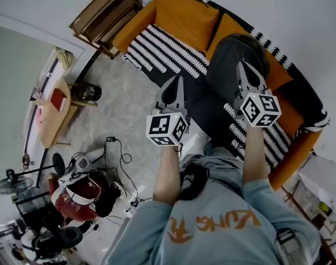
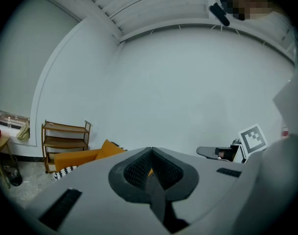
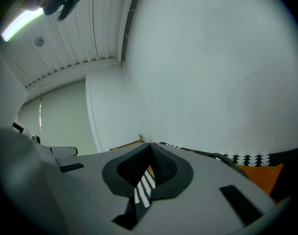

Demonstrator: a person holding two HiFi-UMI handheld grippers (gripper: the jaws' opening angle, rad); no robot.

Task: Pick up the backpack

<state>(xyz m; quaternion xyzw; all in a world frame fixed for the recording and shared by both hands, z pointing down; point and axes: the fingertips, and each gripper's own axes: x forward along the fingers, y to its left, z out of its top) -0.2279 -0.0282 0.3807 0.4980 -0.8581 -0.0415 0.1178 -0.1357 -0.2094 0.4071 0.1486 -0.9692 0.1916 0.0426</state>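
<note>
One grey backpack (image 1: 229,59) sits on the orange sofa (image 1: 134,31), apparently closed.

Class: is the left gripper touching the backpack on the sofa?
Apart. In the head view the left gripper is beside the backpack, with bare sofa showing between them.

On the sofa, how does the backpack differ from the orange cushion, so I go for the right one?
The backpack is dark grey and rounded; the orange cushion is bright, flat and squarish. The orange cushion stands toward the left end of the sofa in the head view; the backpack sits further right, just ahead of the right gripper. Both rest against the sofa's back.
</note>
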